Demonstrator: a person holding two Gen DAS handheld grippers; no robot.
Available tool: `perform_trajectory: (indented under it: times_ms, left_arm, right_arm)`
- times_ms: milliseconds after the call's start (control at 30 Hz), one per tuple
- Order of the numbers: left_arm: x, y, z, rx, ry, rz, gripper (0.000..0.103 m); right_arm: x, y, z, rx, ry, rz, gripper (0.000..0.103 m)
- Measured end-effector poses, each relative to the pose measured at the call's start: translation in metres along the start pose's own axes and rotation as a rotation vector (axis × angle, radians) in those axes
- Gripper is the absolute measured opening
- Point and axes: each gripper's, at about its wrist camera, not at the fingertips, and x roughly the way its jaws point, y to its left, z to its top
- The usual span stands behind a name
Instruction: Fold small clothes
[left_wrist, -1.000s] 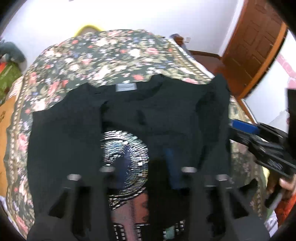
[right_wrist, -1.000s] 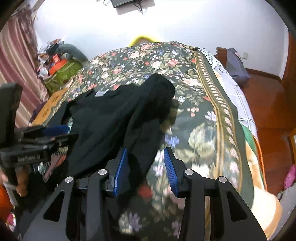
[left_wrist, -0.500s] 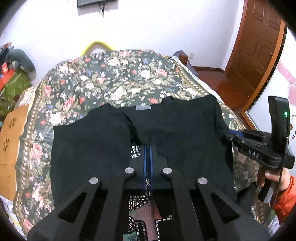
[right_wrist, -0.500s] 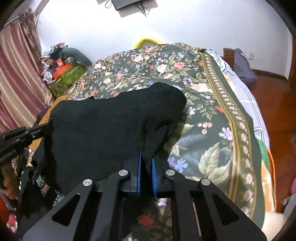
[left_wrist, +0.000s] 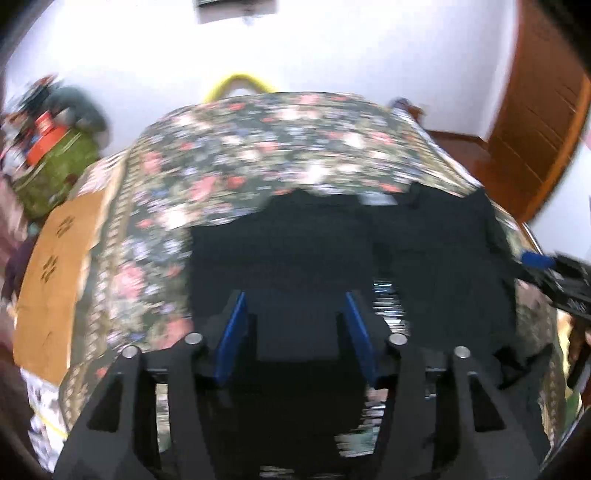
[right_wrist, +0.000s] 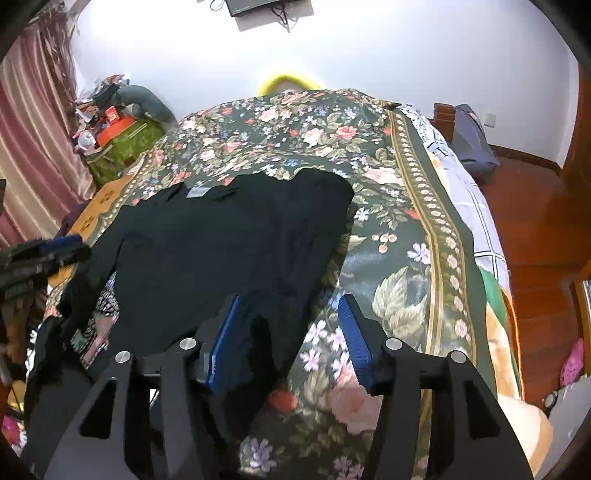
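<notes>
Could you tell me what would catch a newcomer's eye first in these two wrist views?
A black garment lies spread on the near part of a floral bedspread that fills both views. The left gripper and right gripper both hover over it with jaws open, the right at the garment's right edge. A red-brown wooden door stands at far right.

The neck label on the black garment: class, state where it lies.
In the right wrist view, the grey neck label sits at the far left edge of the black garment, on the floral bedspread, toward the green box.
</notes>
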Motion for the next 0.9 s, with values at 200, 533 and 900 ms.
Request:
perform_trajectory:
  times_ms: [200,533,900]
  left_arm:
    - [0.036,0.074,-0.014,-0.195,0.122,0.034,0.058]
    - [0.055,0.073,-0.023,-0.2,0.154,-0.087,0.027]
    - [0.019,0.065,-0.029,-0.095,0.122,0.008,0.028]
  right_arm:
    - [0.021,0.005,-0.003,0.015,0.018,0.029,0.039]
    - [0.042,0.007,0.023,-0.022,0.015,-0.024,0.007]
    - [0.001,0.022,0.016,-0.068,0.022,-0.044,0.044]
